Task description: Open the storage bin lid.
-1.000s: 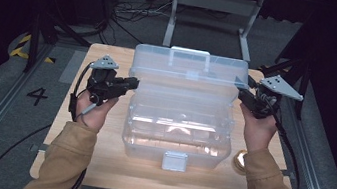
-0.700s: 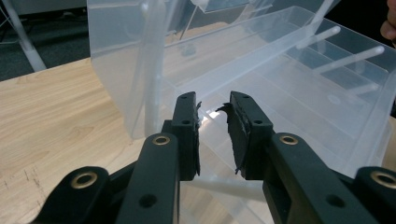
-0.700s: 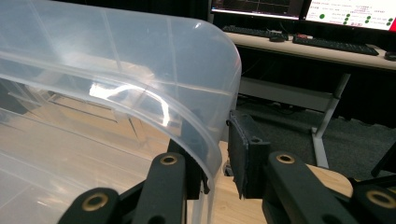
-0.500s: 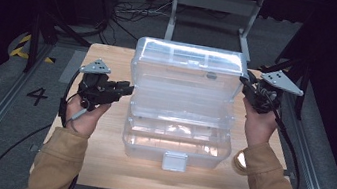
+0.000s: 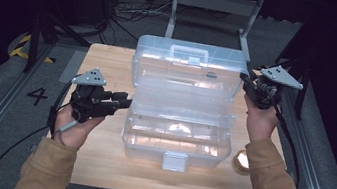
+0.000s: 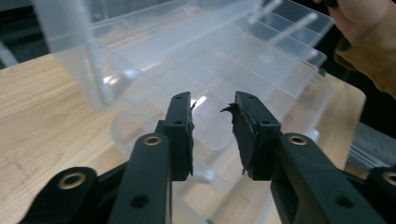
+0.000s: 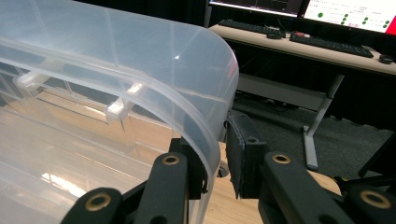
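A small round tin (image 5: 241,162) sits lower right on the wooden table (image 5: 95,164); monitors (image 7: 299,9) and keyboards (image 7: 327,44) stand upper right.

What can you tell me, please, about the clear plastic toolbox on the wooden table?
The clear, see-through plastic toolbox stands on the middle of the wooden table. Its lid is swung up and back, nearly upright, with a carry handle on top and an inner tray lifted out above the base. A front latch hangs at the near wall. The right gripper has its jaws astride the lid's rim at the right edge; the left gripper stands open beside the box's left side, apart from it.
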`<state>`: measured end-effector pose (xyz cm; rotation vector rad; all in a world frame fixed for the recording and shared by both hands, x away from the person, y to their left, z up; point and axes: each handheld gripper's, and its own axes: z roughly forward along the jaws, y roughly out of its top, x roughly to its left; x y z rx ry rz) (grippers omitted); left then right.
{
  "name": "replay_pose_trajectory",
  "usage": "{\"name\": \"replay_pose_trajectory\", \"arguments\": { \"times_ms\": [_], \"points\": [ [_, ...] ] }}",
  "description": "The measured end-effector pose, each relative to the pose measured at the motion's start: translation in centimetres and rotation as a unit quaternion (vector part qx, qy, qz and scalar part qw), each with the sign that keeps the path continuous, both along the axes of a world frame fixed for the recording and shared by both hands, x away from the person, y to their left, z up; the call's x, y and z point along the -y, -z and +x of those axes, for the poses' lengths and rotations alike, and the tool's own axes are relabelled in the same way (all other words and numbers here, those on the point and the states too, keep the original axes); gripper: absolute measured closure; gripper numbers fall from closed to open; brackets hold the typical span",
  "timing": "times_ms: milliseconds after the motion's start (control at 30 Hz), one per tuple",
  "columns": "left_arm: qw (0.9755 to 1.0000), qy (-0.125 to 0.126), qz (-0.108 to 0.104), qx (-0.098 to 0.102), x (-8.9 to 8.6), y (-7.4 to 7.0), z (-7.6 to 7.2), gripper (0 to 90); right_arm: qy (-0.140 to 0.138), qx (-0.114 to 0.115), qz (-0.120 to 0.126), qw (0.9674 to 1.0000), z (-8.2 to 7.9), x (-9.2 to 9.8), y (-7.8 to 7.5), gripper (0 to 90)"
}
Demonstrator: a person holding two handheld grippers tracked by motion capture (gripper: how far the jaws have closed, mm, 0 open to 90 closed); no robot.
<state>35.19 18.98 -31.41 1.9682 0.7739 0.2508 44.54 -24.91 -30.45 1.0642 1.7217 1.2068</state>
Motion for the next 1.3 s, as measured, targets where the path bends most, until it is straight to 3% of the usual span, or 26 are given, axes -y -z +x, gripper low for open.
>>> {"name": "replay_pose_trajectory", "arguments": {
  "times_ms": [233,367,567,800,833,967,1300],
  "points": [
    [0.9978,0.058,0.025,-0.018,1.2,1.4,-1.5,61.2,-0.008,0.000,-0.009,0.9999,0.1,0.1,-0.1,76.8],
    [0.9950,0.086,0.038,-0.032,2.0,2.4,-1.5,58.9,-0.009,-0.001,-0.007,0.9999,0.1,0.1,-0.1,76.4],
    [0.9887,0.122,0.068,-0.054,3.5,4.3,-1.2,57.1,-0.015,-0.004,-0.002,0.9999,0.2,0.3,-0.1,75.6],
    [0.9809,0.140,0.106,-0.084,5.0,6.9,-0.8,56.3,-0.018,-0.006,-0.002,0.9998,0.2,0.3,-0.1,75.2],
    [0.9809,0.140,0.106,-0.084,5.0,6.9,-0.8,56.3,-0.018,-0.006,-0.002,0.9998,0.2,0.3,-0.1,75.2],
    [0.9755,0.150,0.127,-0.098,5.9,8.2,-0.6,56.2,-0.017,-0.006,0.001,0.9998,0.2,0.3,-0.1,75.2],
    [0.9661,0.155,0.169,-0.118,7.1,10.0,-0.4,57.6,-0.013,-0.005,0.007,0.9999,0.5,0.2,-0.1,75.5]
  ]
}}
